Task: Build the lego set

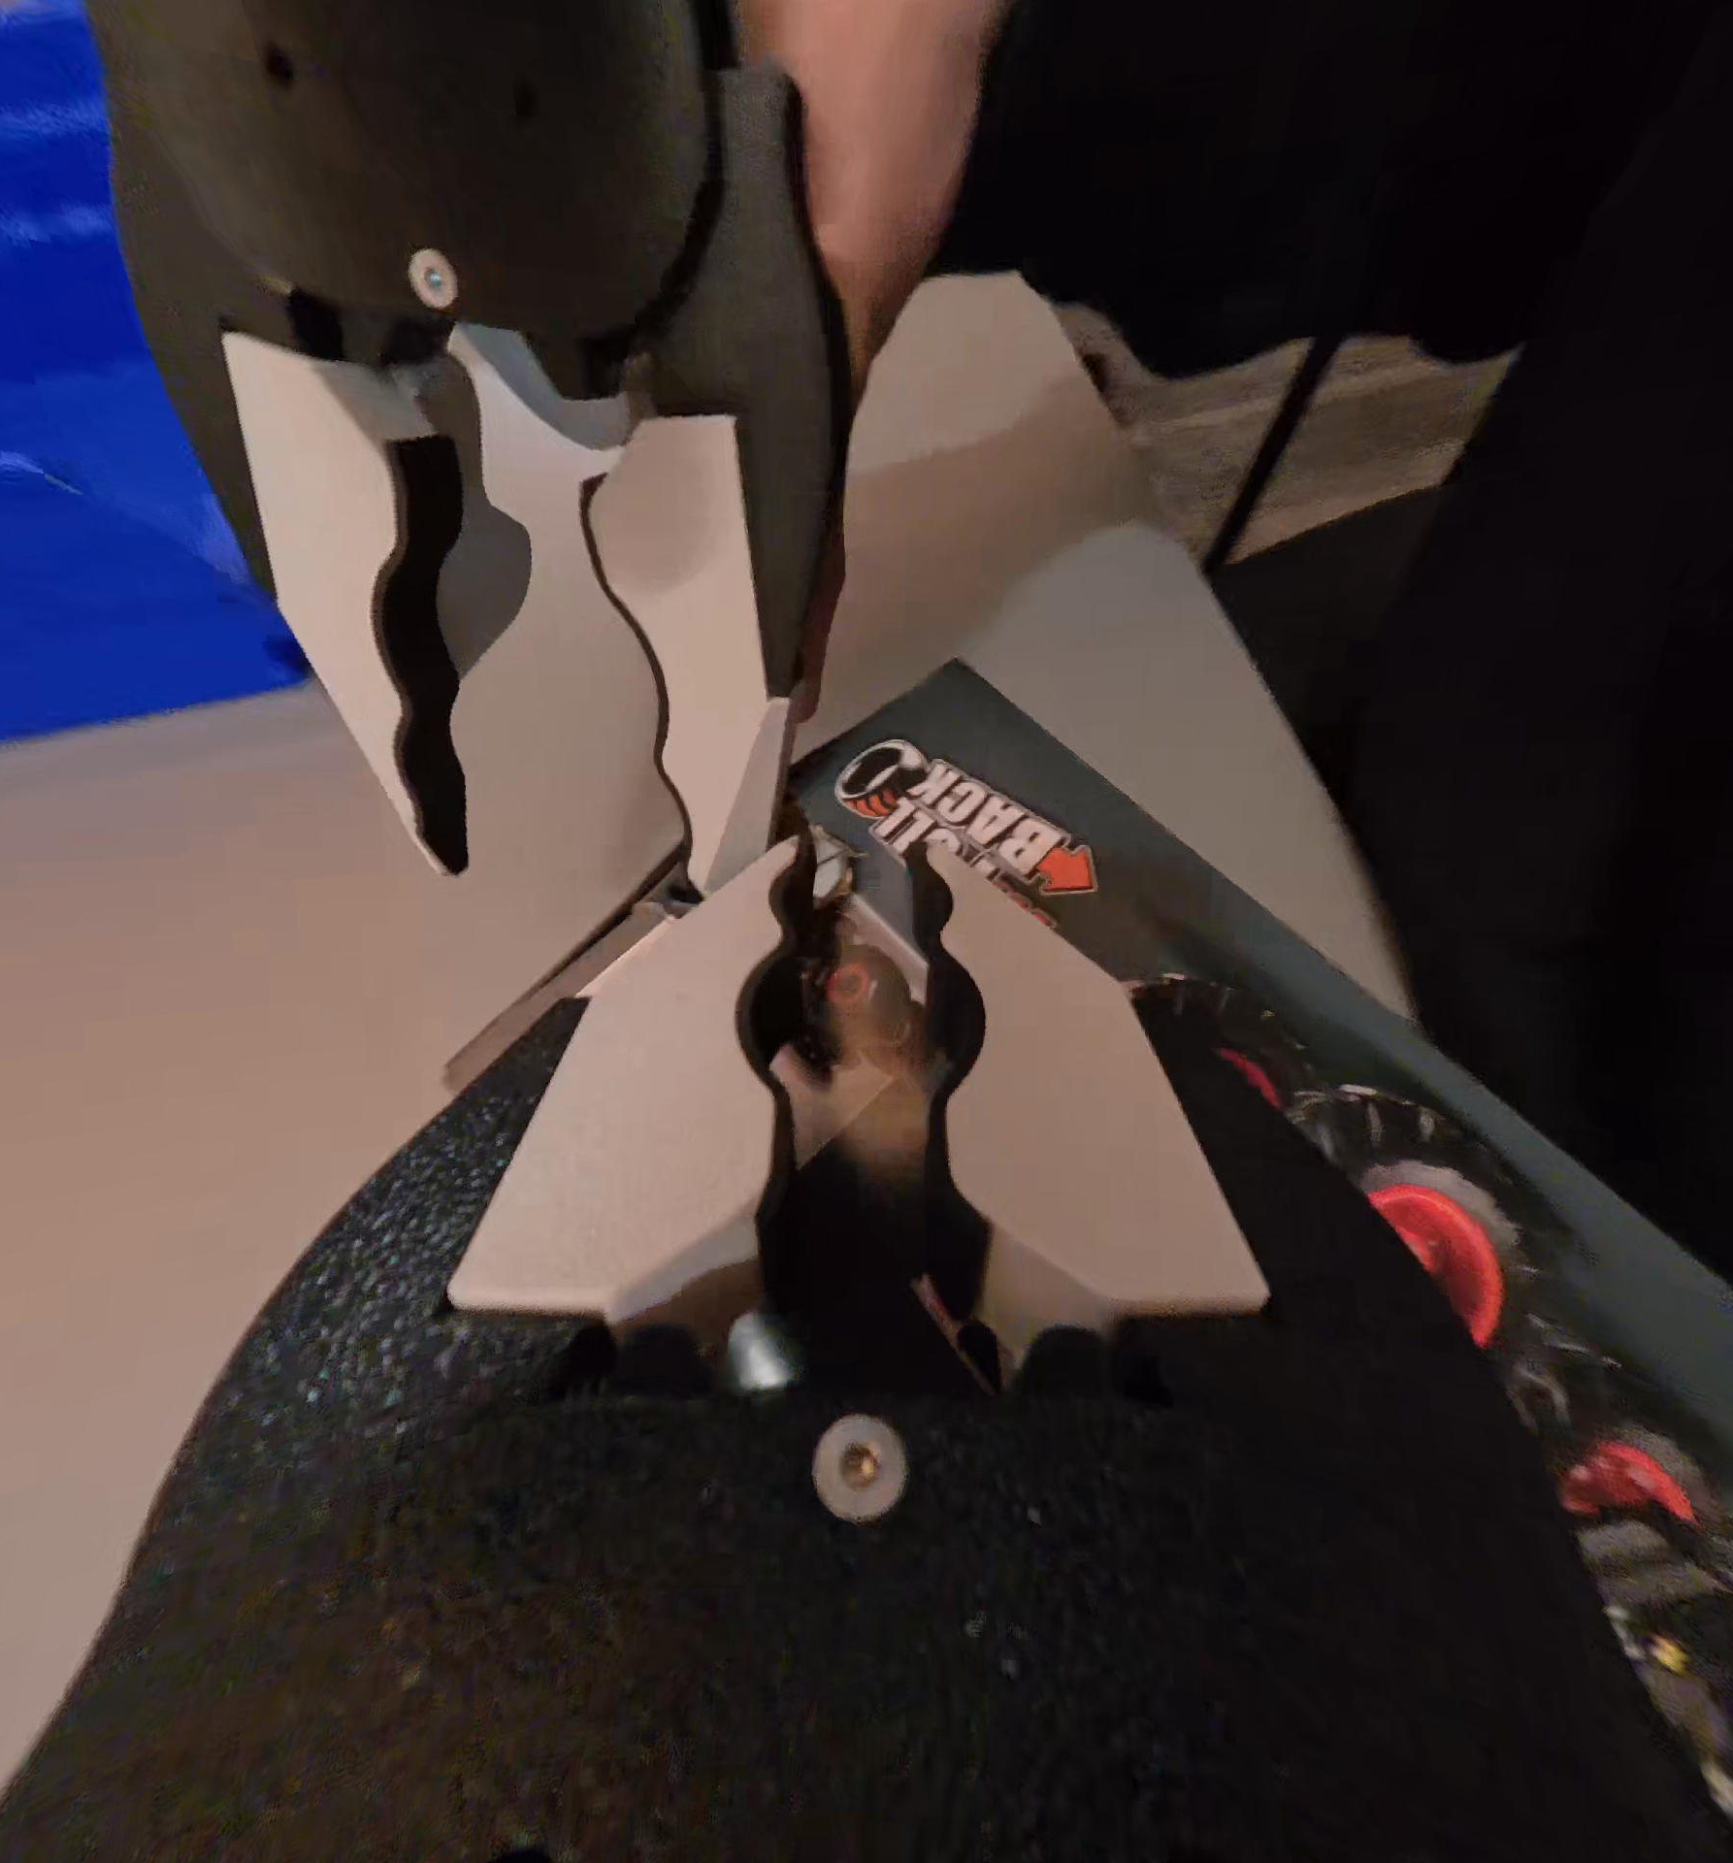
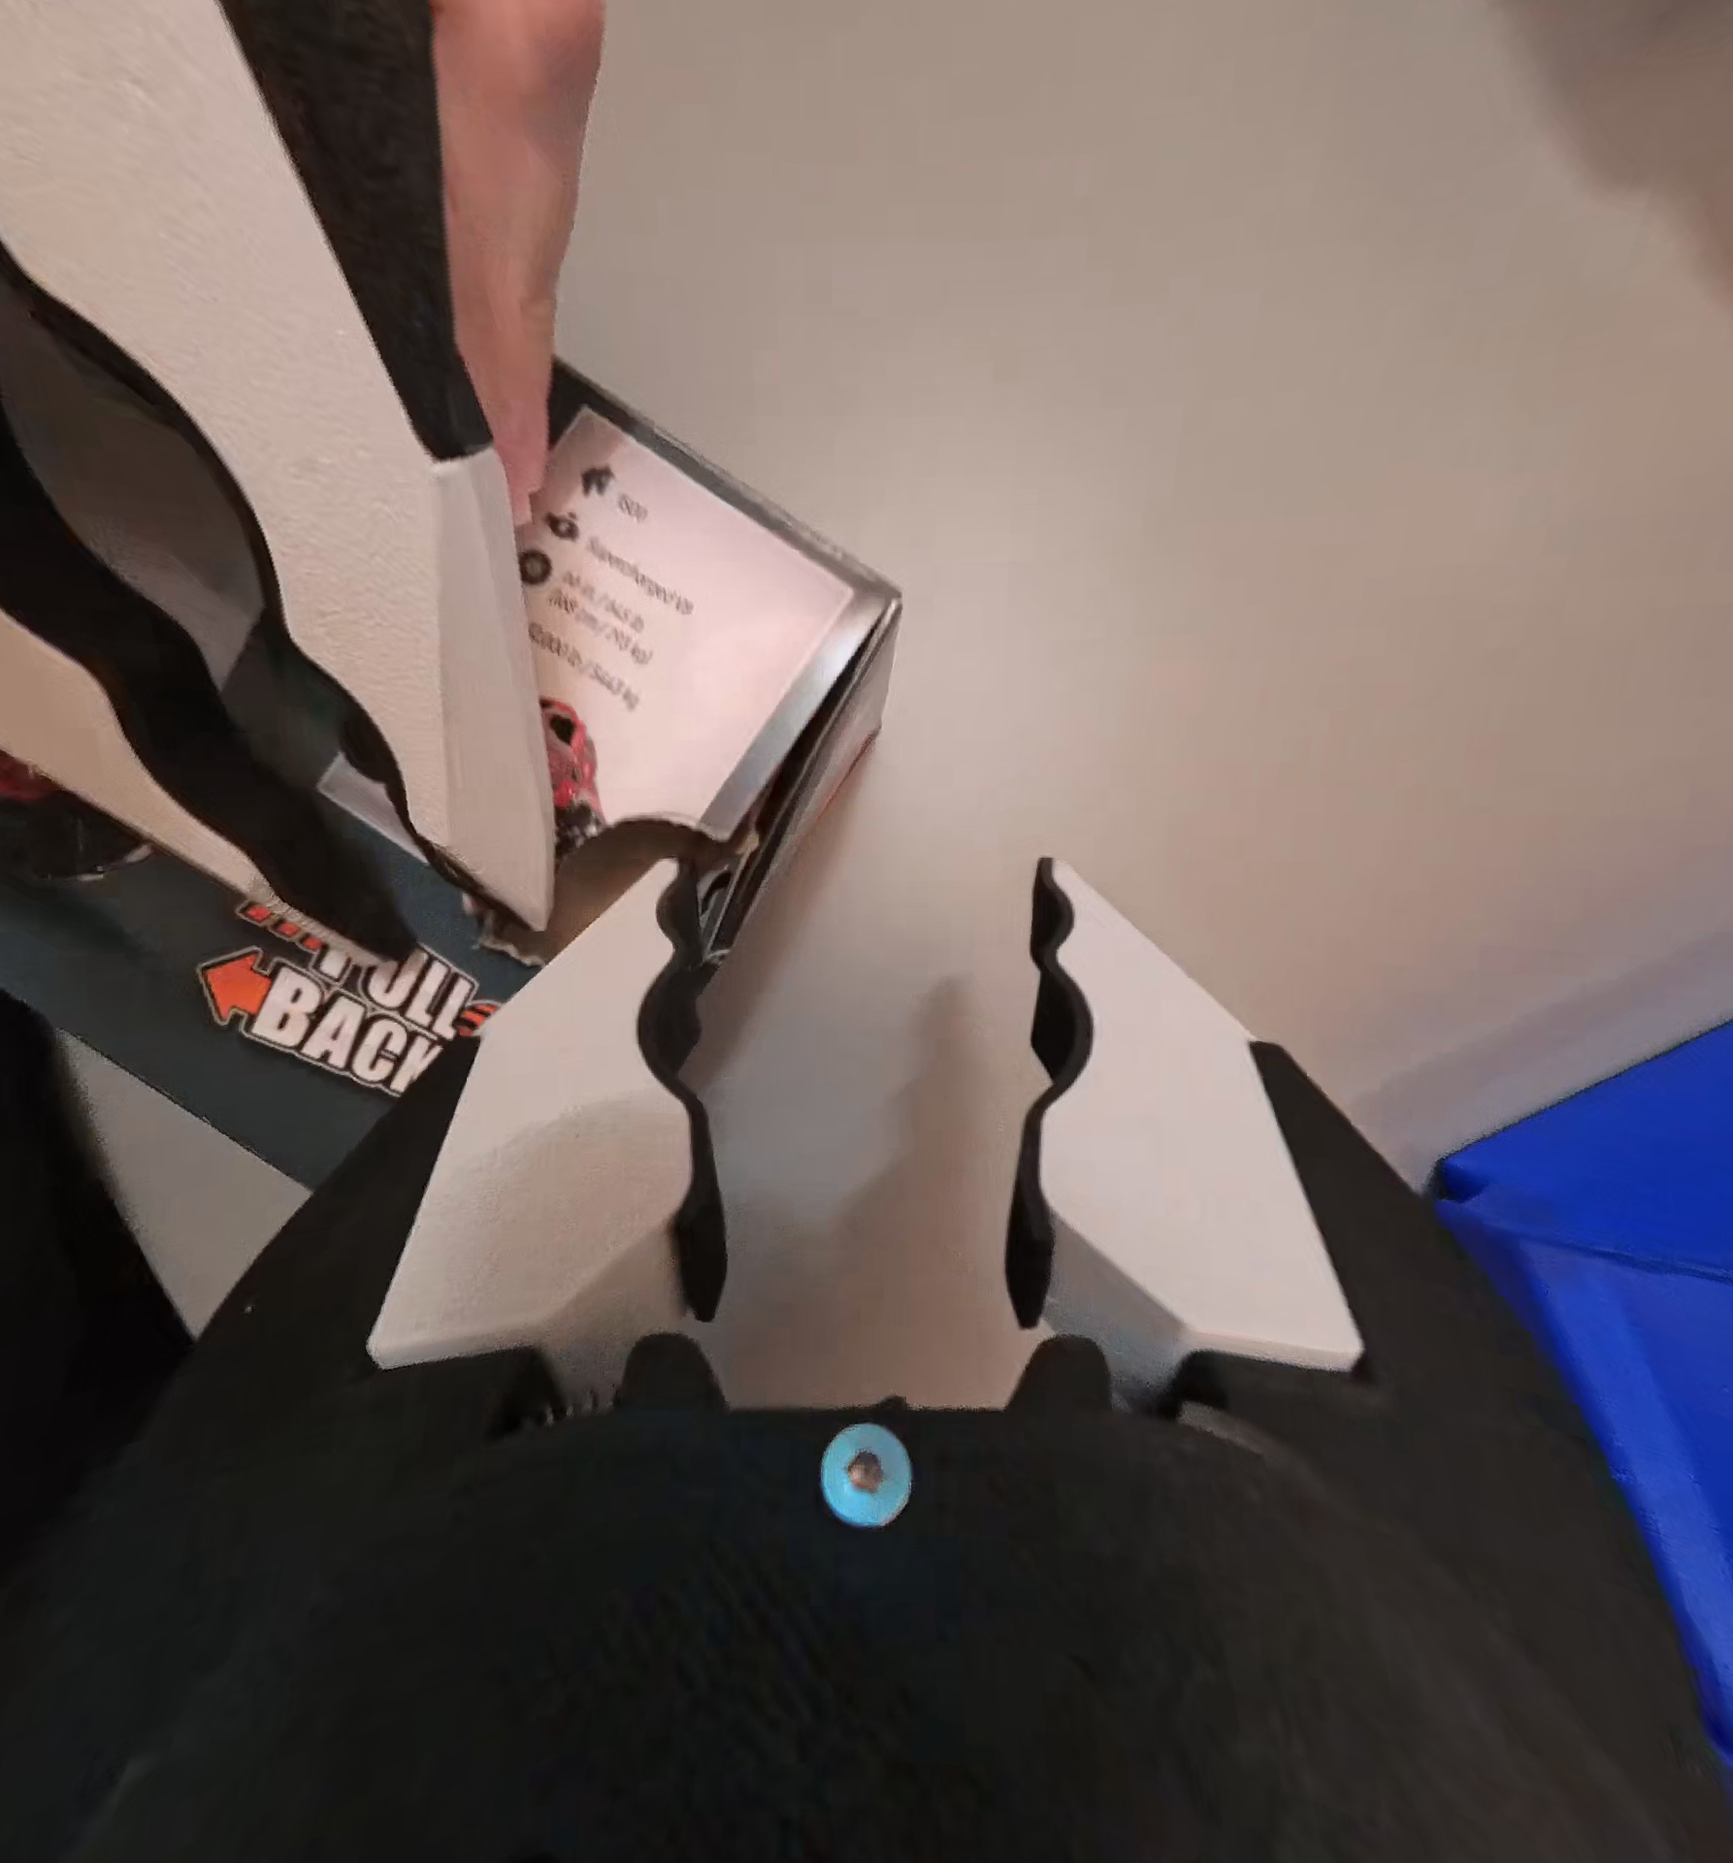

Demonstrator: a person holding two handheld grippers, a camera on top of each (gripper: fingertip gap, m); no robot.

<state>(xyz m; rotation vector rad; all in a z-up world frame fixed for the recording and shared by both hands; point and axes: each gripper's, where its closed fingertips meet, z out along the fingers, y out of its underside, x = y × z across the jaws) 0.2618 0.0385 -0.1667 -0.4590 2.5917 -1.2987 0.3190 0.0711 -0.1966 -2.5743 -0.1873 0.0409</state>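
the box (image 1: 1195,968) of the lego set lies on a pale table (image 1: 137,1008), dark teal with a printed red-wheeled truck along its side. its end flap (image 2: 701,605), white inside, stands open, with a torn edge at the mouth. the left gripper (image 1: 857,968) sits at that torn end, jaws narrow with a small gap; box print and torn card show through the gap, but whether the fingers pinch the card i cannot tell. the right gripper (image 2: 857,1089) is spread wide and holds nothing, over bare table; its left fingertip (image 2: 656,887) is just beside the box's open corner. a hand (image 2: 510,252) holding the left gripper shows above the flap in the right wrist view. a blue thing (image 2: 1649,1311) sits at the table's edge, well apart from the box.
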